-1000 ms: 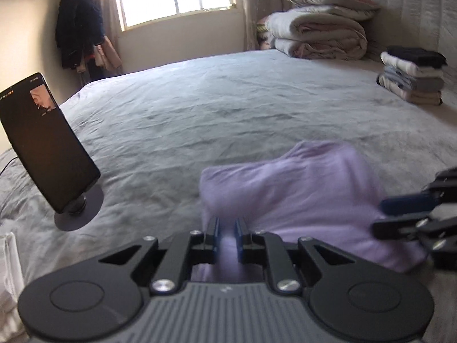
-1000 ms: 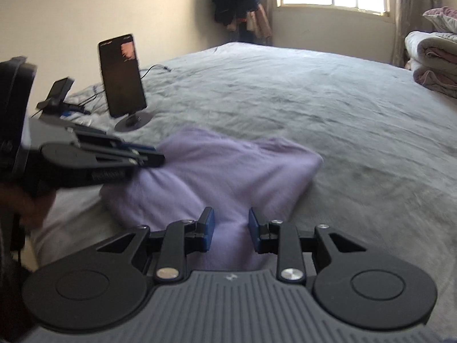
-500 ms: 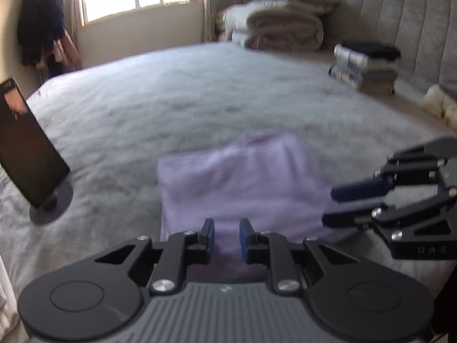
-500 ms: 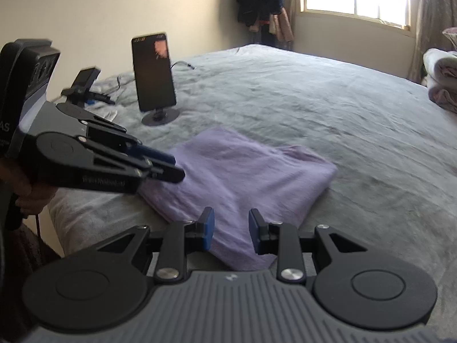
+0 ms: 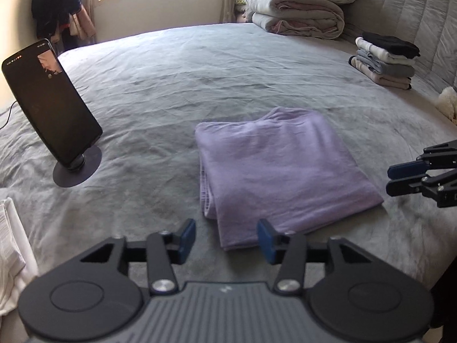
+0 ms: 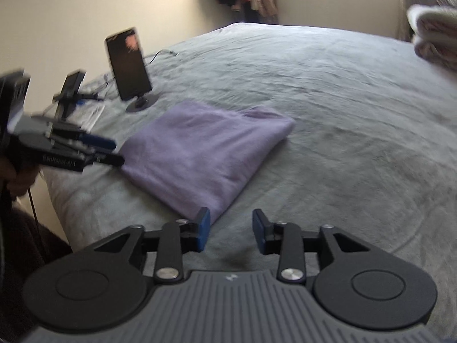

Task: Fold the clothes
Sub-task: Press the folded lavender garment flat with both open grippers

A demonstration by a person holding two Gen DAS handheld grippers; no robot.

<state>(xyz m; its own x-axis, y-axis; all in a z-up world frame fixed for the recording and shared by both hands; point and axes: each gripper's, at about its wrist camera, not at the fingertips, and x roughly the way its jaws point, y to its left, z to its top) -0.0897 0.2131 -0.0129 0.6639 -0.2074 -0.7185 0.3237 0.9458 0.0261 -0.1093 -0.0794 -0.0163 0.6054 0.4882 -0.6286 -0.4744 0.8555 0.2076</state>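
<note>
Opening, both the left claw (image 5: 226, 238) and right claw (image 6: 230, 233) hold nothing.

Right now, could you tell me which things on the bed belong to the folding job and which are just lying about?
Job:
- folded lilac fleece garment
- stack of folded clothes

Lying about:
- black phone on round stand
- rolled quilts and pillow
- dark clothes hanging by the window

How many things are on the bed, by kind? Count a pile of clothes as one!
Purple folded cloth: 1
Piles of folded clothes: 1
Piles of folded quilts with a pillow on top: 1
Phones on stands: 2
Total: 5
</note>
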